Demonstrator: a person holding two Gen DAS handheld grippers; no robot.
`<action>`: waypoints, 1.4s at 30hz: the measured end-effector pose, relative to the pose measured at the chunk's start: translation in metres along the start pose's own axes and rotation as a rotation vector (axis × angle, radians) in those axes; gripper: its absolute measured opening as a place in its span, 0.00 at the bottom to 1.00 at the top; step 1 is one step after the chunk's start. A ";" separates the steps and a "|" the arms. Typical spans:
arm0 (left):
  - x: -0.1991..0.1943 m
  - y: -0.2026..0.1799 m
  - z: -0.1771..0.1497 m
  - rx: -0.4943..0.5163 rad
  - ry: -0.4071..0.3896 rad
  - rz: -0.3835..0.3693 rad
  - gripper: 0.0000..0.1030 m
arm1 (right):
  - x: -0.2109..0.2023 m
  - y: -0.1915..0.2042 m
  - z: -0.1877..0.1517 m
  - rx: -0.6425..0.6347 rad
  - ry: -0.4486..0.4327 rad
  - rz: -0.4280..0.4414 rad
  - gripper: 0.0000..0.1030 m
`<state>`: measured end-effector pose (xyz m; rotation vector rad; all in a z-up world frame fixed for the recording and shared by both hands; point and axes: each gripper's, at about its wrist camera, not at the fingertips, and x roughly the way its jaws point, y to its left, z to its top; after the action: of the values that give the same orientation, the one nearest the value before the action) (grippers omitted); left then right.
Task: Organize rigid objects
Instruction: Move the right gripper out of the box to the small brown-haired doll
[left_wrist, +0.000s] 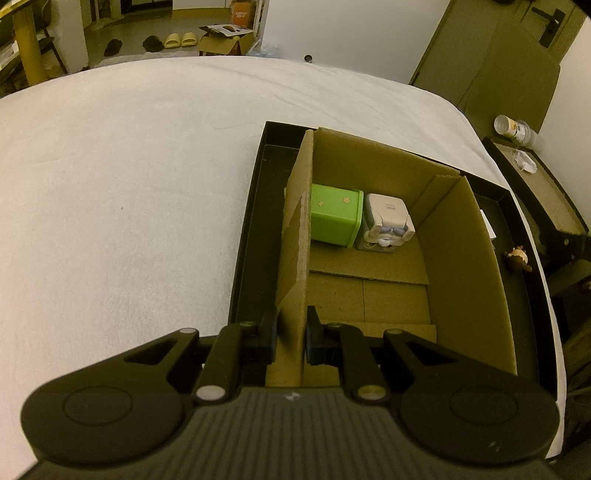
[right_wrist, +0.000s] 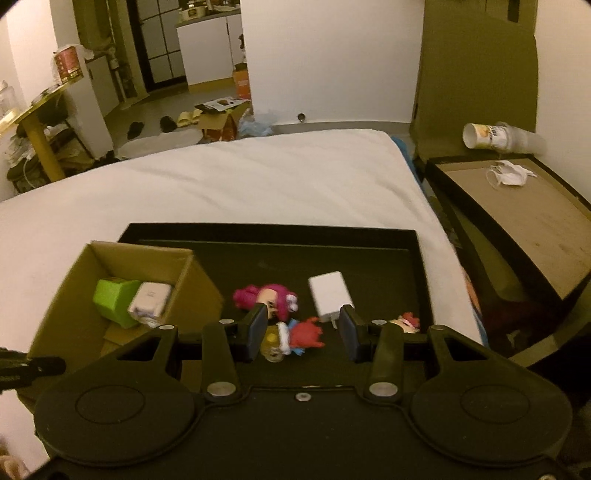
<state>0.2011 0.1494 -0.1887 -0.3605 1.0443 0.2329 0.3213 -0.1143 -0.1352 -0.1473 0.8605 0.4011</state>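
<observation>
Left wrist view: left gripper (left_wrist: 291, 334) at lower centre, jaws clamped on the left wall of the cardboard box (left_wrist: 295, 236), one pad each side of the flap. Box sits inside a black tray (left_wrist: 255, 206) on a white bed (left_wrist: 129, 166). In the box, mid-frame: green cube (left_wrist: 334, 218) touching a white-grey block toy (left_wrist: 388, 221) on its right. Small brown figurine (left_wrist: 519, 258) at right edge of frame, just past the box.

Right wrist view: right gripper (right_wrist: 303, 332) at lower centre, jaws apart, holding nothing. Between and just beyond the fingers, on the tray floor (right_wrist: 369, 266): red figurine (right_wrist: 308, 334) with a yellow-and-white piece (right_wrist: 273, 341) touching it on the left. Pink-haired figurine (right_wrist: 266, 295) just above the left fingertip. White rectangular charger (right_wrist: 330, 295) upper right of that, near the right fingertip. Small red-topped figurine (right_wrist: 404, 320) partly hidden behind the right finger. Same box at left of frame (right_wrist: 199, 284), green cube (right_wrist: 114, 301) and white block toy (right_wrist: 151, 302) inside, side by side. Tip of the left gripper (right_wrist: 33, 365) at the left edge on the box's near wall.
</observation>
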 end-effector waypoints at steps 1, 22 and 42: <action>0.000 0.000 0.000 0.000 0.000 0.000 0.13 | 0.000 -0.004 -0.001 0.003 0.002 -0.005 0.42; -0.001 -0.001 0.000 -0.003 -0.001 -0.001 0.13 | 0.045 -0.053 -0.019 0.138 0.041 -0.041 0.43; 0.001 -0.006 0.000 -0.004 -0.003 0.023 0.12 | 0.081 -0.054 -0.018 0.011 0.071 -0.134 0.41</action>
<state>0.2031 0.1440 -0.1884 -0.3517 1.0452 0.2562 0.3775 -0.1460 -0.2102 -0.2091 0.9169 0.2671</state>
